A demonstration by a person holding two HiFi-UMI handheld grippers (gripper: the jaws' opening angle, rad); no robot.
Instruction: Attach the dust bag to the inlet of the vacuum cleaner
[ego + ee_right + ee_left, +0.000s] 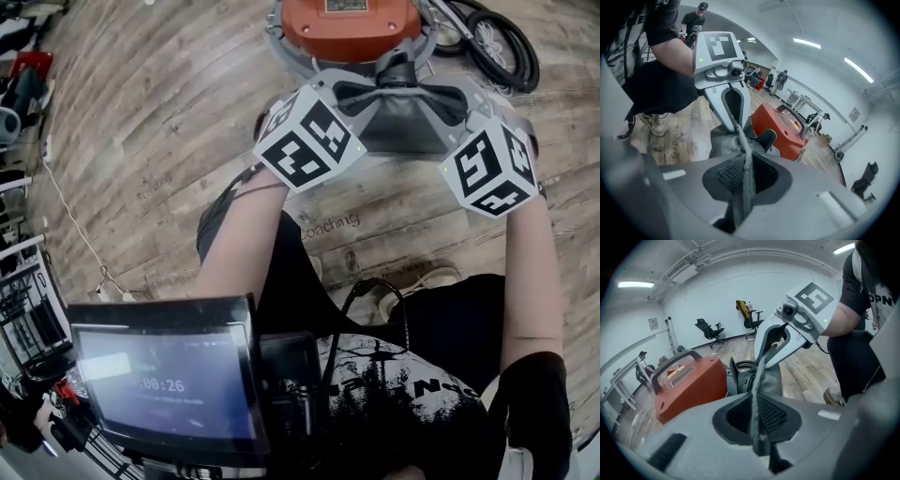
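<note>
Left tongs [757,427] narrow, pinching one edge of grey dust bag [403,127]; right tongs [740,187] pinching opposite edge. Bag stretched between them, right at inlet [397,70] of orange vacuum cleaner [352,23], over wooden floor [169,141]; contact there unclear.

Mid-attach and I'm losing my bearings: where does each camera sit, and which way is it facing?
Head view: on the person's head, looking steeply down at both forearms, with the left gripper and right gripper pinching the dust bag in front of the orange vacuum cleaner.
Left gripper view: rides the left gripper, looks along its jaws, shut on the bag's edge, towards the right gripper and the person's right arm.
Right gripper view: the mirror of that, facing the left gripper and the person's left arm.
Shared: both gripper views show the bag, the vacuum cleaner and the opposite gripper.
</note>
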